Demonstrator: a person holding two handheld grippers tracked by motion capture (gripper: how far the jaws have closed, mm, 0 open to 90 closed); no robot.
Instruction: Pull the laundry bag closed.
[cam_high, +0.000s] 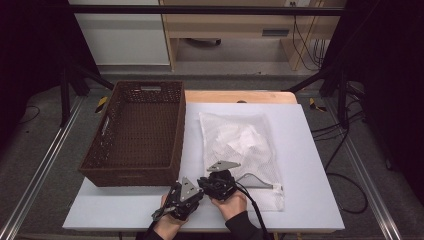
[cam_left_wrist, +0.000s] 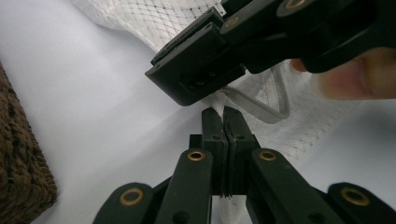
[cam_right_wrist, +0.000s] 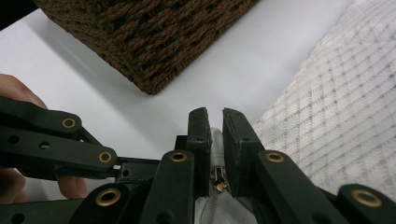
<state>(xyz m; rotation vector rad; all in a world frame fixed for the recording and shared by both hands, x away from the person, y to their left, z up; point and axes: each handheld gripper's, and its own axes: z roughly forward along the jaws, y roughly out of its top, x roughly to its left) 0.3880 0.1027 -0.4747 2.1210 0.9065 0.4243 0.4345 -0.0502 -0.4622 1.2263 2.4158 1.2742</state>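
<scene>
White board is covering the table (cam_high: 310, 200), with bare wood showing along its far edge and grey floor lying beyond. Nearest me, a person's two hands are coming in over the near edge, each gripping a black two-jaw tool. The left gripper (cam_left_wrist: 224, 122) is sitting just off the near corner of the basket, its jaws pressed flat together; in the left gripper view the tips are lying against a grey strap (cam_left_wrist: 254, 106) at the bag's near edge, but I cannot tell whether any fabric is pinched between them. The right gripper (cam_right_wrist: 215, 125) is sitting just beside it, almost touching, its jaws narrowed onto the bag's white zipper end, with a small brass zipper pull (cam_right_wrist: 218, 179) showing between them in the right gripper view. That white mesh laundry bag (cam_high: 240, 145) is lying flat on the board, stretching away from the grippers toward the far side, with crumpled white cloth inside it. Left of the bag, close alongside, a dark brown rectangular woven basket (cam_high: 131, 172) is standing upright. Farther off, a pale wooden cabinet (cam_high: 225, 25) is standing against the back.
</scene>
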